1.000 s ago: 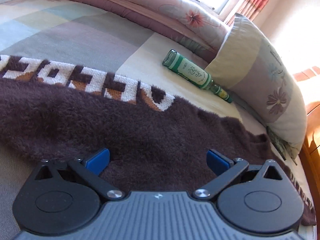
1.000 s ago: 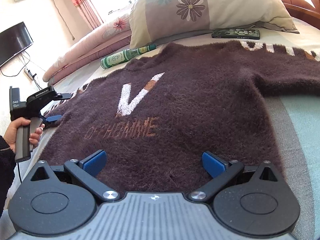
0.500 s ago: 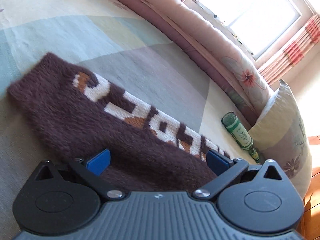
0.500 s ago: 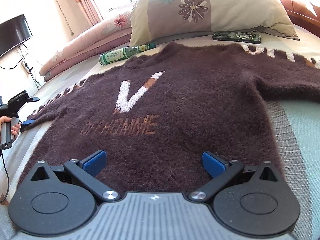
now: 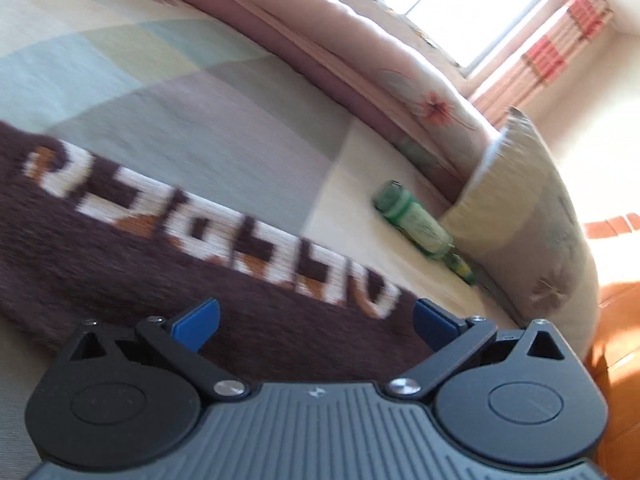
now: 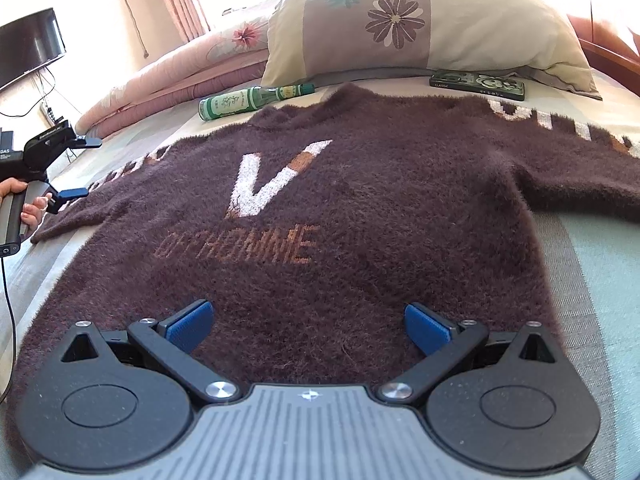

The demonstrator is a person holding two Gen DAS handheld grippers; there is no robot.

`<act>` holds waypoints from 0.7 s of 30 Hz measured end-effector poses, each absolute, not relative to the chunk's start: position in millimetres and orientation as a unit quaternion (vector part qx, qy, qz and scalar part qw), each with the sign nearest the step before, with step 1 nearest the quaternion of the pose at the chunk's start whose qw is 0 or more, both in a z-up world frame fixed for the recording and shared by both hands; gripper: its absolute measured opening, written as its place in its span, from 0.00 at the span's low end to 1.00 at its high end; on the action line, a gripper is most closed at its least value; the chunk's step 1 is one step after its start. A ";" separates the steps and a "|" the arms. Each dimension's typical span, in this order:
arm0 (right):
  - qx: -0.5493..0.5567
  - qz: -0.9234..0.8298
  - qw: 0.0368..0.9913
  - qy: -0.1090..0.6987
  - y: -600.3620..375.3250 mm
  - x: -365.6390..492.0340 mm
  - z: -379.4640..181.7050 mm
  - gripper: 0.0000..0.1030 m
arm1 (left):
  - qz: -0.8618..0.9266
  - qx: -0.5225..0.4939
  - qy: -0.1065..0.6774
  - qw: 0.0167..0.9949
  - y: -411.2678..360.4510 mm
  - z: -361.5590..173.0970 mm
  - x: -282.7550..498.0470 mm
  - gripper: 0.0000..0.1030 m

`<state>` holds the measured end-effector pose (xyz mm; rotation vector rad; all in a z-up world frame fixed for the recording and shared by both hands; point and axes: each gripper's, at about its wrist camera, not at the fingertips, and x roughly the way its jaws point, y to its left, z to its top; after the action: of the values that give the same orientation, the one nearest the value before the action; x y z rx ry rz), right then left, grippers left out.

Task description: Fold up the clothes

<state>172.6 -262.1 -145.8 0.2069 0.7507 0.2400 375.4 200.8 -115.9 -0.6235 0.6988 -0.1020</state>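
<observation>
A fuzzy brown sweater [image 6: 360, 216] lies face up and spread flat on the bed [image 6: 592, 264], its white "V" and orange lettering toward the pillow [image 6: 432, 20], both sleeves stretched out to the sides. The left hand-held gripper [image 5: 316, 316] hovers over the left sleeve [image 5: 120, 248], its blue fingers spread wide with nothing between them; the right wrist view shows it held in a person's hand [image 6: 24, 204] at the sleeve's outer end. The right hand-held gripper [image 6: 306, 320] sits low over the hem, likewise spread apart and empty.

No fold appears to have begun, and the risks lie in the first grab. The pile is thick and loose, so a shallow pinch could catch only fuzz and slip free mid-lift, or snag the knit. A sleeve folded while the body stays unweighted could drag the whole garment askew across the smooth bedspread. A green glass bottle [image 6: 248, 100] lies just beside the left shoulder, seeming to touch it, and a dark flat case [image 6: 478, 84] rests near the collar; cloth swept toward the pillow could roll the bottle or bury either under a fold. Motion blur in the left wrist view suggests a quick swing, which could cost accuracy.
</observation>
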 end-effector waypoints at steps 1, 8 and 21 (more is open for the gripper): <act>0.098 0.117 0.918 0.366 -261.8 172.7 -145.7 1.00 | -0.044 -0.296 0.341 0.891 197.6 -119.1 379.7 0.99; 0.113 0.123 0.913 0.371 -267.9 173.0 -143.8 1.00 | 0.001 -0.290 0.341 0.894 218.5 -131.7 380.5 0.99; 0.133 0.123 0.909 0.376 -270.8 171.1 -140.0 1.00 | 0.088 -0.171 0.359 0.913 213.1 -93.0 368.8 0.99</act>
<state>171.1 -270.8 -140.0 0.2738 0.7766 0.2536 368.8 213.1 -93.0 -0.3514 0.7401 0.1807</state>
